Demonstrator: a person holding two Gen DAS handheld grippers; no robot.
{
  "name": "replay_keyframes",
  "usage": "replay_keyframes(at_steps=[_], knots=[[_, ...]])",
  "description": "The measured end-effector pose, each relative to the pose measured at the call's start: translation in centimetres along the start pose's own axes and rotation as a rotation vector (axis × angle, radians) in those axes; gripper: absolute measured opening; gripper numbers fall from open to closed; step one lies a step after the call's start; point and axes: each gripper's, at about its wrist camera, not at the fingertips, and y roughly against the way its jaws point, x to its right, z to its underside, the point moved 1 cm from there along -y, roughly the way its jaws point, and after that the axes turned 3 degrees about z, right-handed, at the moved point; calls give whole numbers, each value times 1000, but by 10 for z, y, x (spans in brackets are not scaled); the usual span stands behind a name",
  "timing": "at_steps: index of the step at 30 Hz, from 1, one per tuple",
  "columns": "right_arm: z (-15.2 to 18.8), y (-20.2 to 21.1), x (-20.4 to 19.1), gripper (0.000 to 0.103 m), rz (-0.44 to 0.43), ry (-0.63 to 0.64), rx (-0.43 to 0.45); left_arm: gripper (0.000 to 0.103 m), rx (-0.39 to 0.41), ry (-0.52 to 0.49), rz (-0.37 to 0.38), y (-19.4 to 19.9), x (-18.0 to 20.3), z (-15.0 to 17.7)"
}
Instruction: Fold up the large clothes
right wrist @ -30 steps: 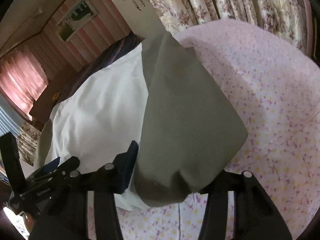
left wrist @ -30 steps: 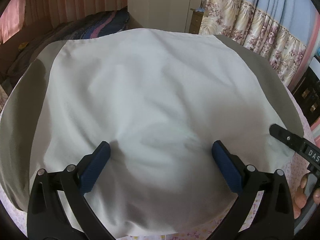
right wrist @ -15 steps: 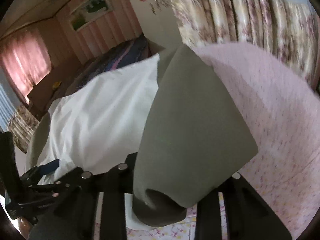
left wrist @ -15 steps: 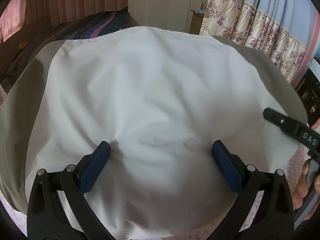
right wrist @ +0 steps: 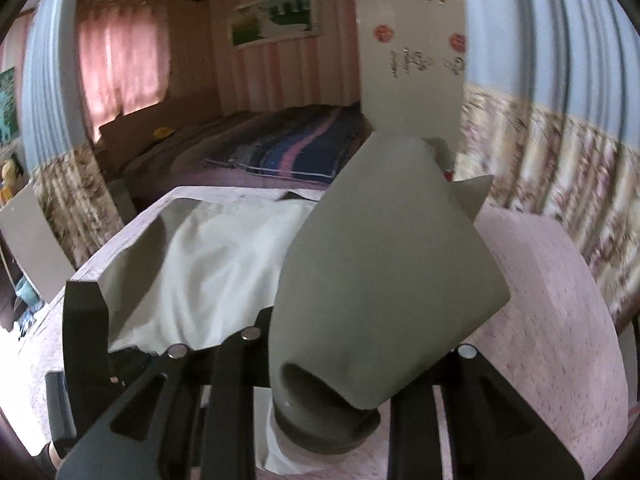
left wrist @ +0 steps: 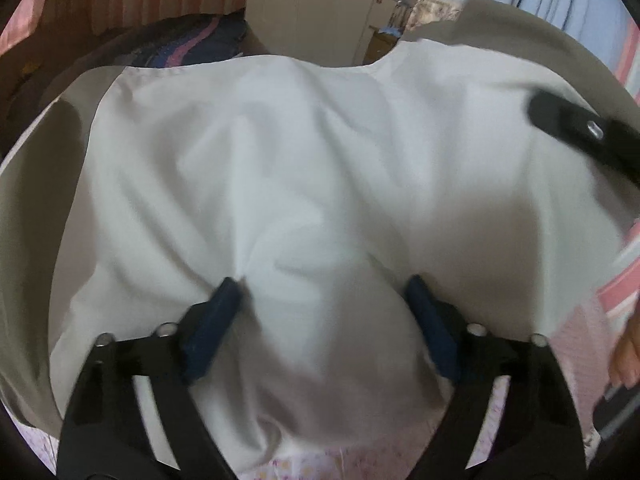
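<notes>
A large white garment [left wrist: 320, 160] with grey sleeves lies spread on the bed. My left gripper [left wrist: 322, 300] presses down on its near hem. Its jaws are closing, and white cloth bunches up between the blue pads [left wrist: 220, 312] without being pinched. In the right wrist view, my right gripper [right wrist: 340, 380] is raised above the bed with its jaws closing on the grey sleeve [right wrist: 380, 280]. The sleeve hangs lifted over the fingertips and hides them. One black finger [left wrist: 580, 136] of the right gripper shows at the right edge of the left wrist view.
A pink floral sheet [right wrist: 560, 320] covers the bed. Beyond it lies a second bed with a striped blanket [right wrist: 288, 156], then a white wardrobe [left wrist: 312, 8] and floral curtains [right wrist: 560, 160]. A person's hand [left wrist: 628, 352] is at the right edge.
The right gripper rose and rolled, carrying the grey sleeve up off the sheet. The left jaws narrowed and the white cloth bunched between them.
</notes>
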Motion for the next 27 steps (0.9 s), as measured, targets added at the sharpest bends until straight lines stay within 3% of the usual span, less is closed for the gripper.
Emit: replay_keyframes(at_steps=[3, 8, 10, 12, 18, 20, 22, 27], knots=[[-11, -2, -21, 24, -22, 48, 6, 81, 6, 35, 40, 8, -8, 3], [-28, -4, -70, 22, -90, 157, 12, 80, 14, 154, 180, 22, -39, 10], [-32, -6, -87, 22, -119, 190, 6, 74, 26, 168, 224, 38, -49, 13], [-35, -9, -108, 22, -146, 237, -1, 75, 34, 158, 230, 56, -57, 17], [-17, -21, -166, 22, -198, 389, -44, 88, 104, 153, -17, 132, -120, 35], [-1, -27, -187, 22, -202, 464, -60, 89, 116, 135, -147, 146, -144, 36], [19, -34, -212, 22, -196, 571, -71, 89, 104, 135, -220, 150, -169, 35], [79, -64, -250, 22, -111, 890, -142, 89, 79, 170, -237, 143, -217, 22]])
